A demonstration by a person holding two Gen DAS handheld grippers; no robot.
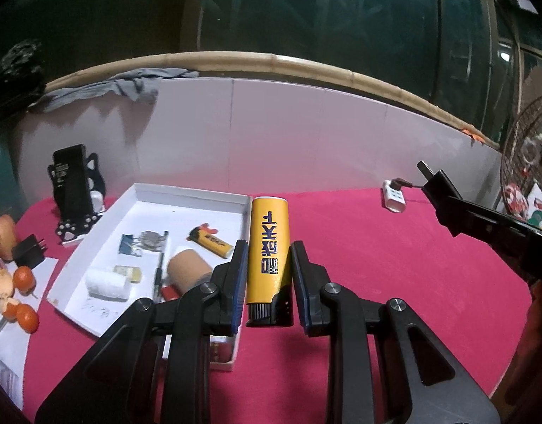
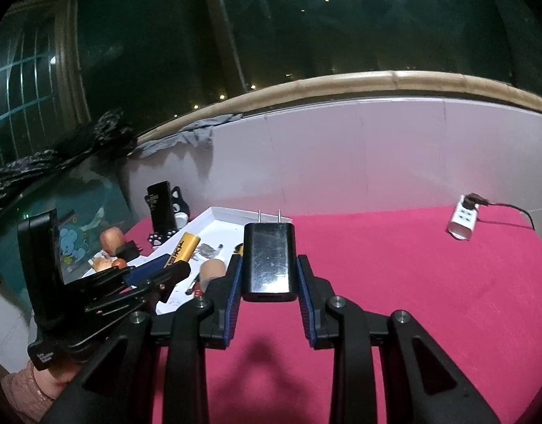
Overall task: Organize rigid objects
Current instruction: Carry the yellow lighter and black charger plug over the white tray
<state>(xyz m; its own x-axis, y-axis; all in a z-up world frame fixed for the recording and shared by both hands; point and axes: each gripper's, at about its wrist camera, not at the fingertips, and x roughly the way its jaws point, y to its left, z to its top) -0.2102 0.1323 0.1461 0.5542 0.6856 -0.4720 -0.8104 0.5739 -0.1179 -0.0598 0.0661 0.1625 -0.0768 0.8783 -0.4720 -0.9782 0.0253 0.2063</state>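
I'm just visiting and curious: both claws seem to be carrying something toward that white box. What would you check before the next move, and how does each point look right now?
1. Left gripper clamped on the yellow lighter: ok.
2. Right gripper clamped on the black charger: ok.
3. Lighter sits straight between the pads: ok.
4. White tray has bare floor left for both: ok.
5. The two grippers apart from each other: ok.
6. Charger prongs clear of the tray rim: cannot tell.
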